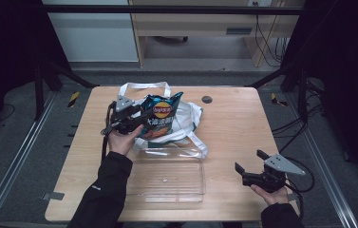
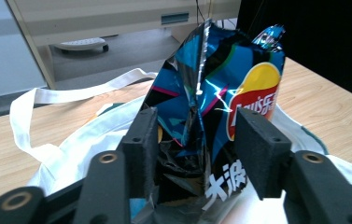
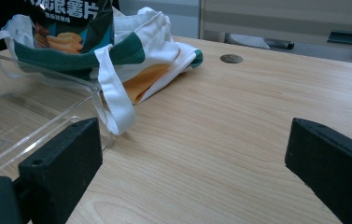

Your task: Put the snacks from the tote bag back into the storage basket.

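Standing at the upper left centre of the high view, the chip bag rose upright out of a white tote that lay on the table. The left gripper reached the bag from the left of the frame. In the left gripper view its jaws flanked the crumpled lower part of the bag, partly closed, the foil running between the pads; whether both pads already pressed on it could not be told, so the grip is best read as forming, not finished. Below the tote, at lower centre, lay a clear tray, its far rim just beside a tote strap. At the lower right, the right gripper hovered well apart from the bag, jaws spread wide with nothing between them, as the right gripper view confirmed, where tote and tray sat at the left of the frame.

The step in hand appears to be seizing the bag to draw it from the tote. The next move likely calls for a firm pinch, then an upward lift clear of the tote's mouth, gently enough not to crush the chips.
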A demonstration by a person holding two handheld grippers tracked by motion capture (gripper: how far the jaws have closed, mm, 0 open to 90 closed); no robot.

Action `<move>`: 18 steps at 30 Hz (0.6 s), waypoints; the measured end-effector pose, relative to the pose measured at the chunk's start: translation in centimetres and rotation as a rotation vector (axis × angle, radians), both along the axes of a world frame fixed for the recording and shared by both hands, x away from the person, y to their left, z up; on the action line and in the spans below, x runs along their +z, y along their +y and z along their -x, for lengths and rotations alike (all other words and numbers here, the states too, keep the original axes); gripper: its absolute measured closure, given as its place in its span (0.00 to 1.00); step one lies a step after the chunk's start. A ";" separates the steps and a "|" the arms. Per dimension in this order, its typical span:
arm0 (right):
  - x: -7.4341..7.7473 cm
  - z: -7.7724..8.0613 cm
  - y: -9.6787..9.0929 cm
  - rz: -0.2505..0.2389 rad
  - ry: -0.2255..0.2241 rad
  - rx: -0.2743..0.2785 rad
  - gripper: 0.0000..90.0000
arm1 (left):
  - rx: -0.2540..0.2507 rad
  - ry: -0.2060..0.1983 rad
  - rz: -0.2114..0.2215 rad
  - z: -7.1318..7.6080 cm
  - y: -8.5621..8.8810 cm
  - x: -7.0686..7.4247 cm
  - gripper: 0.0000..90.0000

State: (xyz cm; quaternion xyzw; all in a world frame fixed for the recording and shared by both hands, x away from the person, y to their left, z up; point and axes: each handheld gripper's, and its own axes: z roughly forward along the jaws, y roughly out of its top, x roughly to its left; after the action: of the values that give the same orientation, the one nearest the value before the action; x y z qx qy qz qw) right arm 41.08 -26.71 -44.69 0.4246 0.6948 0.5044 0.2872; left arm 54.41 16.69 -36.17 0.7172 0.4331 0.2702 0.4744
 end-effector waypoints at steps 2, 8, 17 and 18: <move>0.0 0.0 0.0 0.001 0.000 0.001 0.05 | -0.005 0.005 -0.001 -0.2 0.0 -0.2 0.62; 0.0 0.0 0.0 0.000 0.002 0.001 0.05 | -0.018 0.013 0.003 -0.5 -0.3 -0.5 0.76; 0.0 0.0 0.0 -0.002 0.002 0.001 0.05 | -0.008 0.039 0.014 -0.6 -0.2 -0.5 0.89; 0.0 0.0 0.0 -0.001 0.001 0.002 0.05 | -0.009 0.040 0.014 -0.6 -0.2 -0.5 0.90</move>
State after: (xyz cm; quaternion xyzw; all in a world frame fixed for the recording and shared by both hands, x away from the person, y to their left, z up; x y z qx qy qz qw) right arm 41.08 -26.70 -44.68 0.4242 0.6951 0.5049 0.2862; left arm 55.03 16.51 -36.63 0.7211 0.4412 0.2503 0.4719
